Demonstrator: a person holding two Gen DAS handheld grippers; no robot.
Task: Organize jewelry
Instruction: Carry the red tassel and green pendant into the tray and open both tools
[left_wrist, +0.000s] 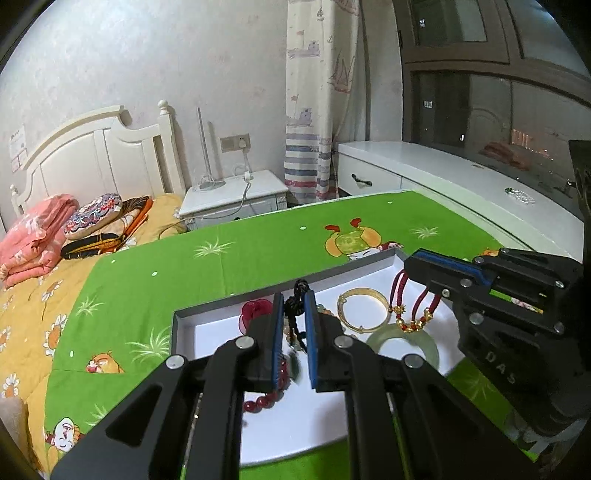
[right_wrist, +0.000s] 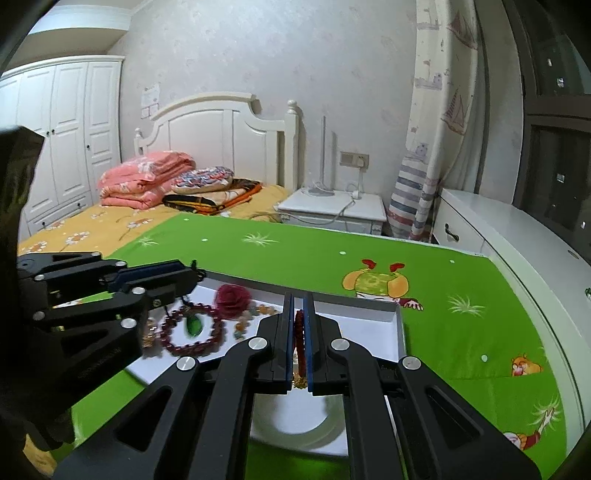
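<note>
Bedroom, green cartoon cloth on table. Left hand-held gripper clamped on black cord necklace; right hand-held gripper clamped on red cord bracelet. Both hang above white tray. Gold bangle, jade bangle, bead bracelet lie loose inside; sorting seems unfinished.

Green cartoon cloth, white tray on it

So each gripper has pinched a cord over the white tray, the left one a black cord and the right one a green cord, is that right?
Nearly. The left gripper does pinch the black cord over the white tray, but the right gripper holds a red cord, not a green one. The left wrist view shows the red cord's loops with gold beads hanging from that gripper.
</note>
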